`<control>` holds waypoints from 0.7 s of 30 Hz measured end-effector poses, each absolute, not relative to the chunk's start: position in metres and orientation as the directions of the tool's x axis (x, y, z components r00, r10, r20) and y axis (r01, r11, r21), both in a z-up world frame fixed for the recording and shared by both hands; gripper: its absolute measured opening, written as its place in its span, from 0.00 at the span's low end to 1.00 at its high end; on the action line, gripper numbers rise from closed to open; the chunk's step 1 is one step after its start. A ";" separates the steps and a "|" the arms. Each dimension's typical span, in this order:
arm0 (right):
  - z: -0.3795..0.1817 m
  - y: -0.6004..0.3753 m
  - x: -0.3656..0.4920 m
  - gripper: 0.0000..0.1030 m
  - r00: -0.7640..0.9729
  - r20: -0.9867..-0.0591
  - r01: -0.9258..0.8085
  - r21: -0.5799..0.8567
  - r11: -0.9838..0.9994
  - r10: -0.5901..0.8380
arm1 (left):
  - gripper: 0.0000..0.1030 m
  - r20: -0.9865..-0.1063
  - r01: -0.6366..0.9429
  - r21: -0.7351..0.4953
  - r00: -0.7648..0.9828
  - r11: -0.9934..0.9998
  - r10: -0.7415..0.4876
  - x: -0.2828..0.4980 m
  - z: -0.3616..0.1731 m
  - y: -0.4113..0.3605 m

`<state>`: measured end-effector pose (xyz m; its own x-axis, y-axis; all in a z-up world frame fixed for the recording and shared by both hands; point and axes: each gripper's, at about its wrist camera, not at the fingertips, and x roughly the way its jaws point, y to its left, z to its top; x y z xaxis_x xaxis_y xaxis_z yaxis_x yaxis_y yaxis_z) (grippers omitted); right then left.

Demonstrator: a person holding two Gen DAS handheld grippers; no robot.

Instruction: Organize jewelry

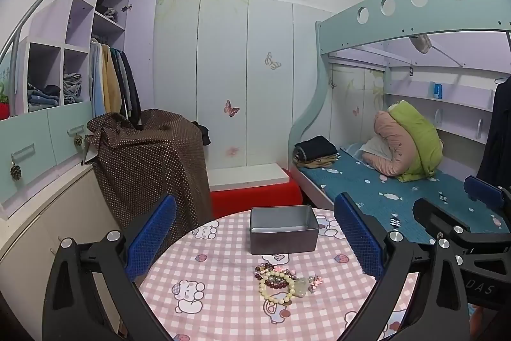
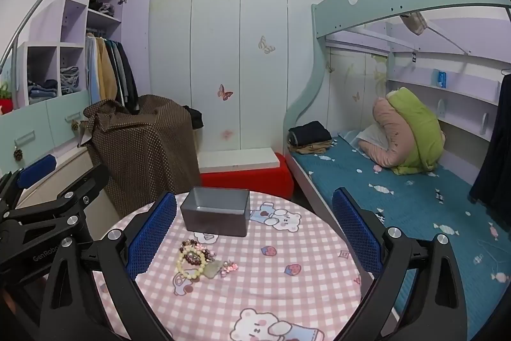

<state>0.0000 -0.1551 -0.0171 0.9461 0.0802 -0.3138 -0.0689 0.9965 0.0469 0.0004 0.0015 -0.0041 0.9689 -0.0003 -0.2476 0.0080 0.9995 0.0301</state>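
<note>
Nearest the lens, the left gripper [image 1: 255, 238] is held level above the round table [image 1: 223, 309], its blue-padded fingers [image 1: 150, 235] spread wide apart with nothing between them. The right gripper [image 2: 255, 232] is held in the same manner beside it, jaws likewise wide apart and empty, above the right part of the table. Each tool is seen from the other's camera: the right gripper at the right edge of the left wrist view, where the letters "DAS" can be read on its black body, and the left gripper at the left edge of the right wrist view, where "GenRobo" is legible before the lettering is cut off.

A heap of jewelry [image 1: 282, 280] — a cream bead bracelet, a dark red bead bracelet, pink pieces and a pale stone — is found on the pink checked tablecloth [image 2: 287, 293], touched by neither tool. Just behind it an open grey metal tin [image 1: 283, 232] is seen standing upright, apart from the heap.
</note>
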 end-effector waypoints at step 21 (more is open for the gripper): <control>-0.017 -0.154 0.000 0.92 0.947 -0.310 -0.069 0.046 0.997 0.080 | 0.93 -0.247 0.006 0.032 0.969 0.999 0.002 0.003 -0.004 0.005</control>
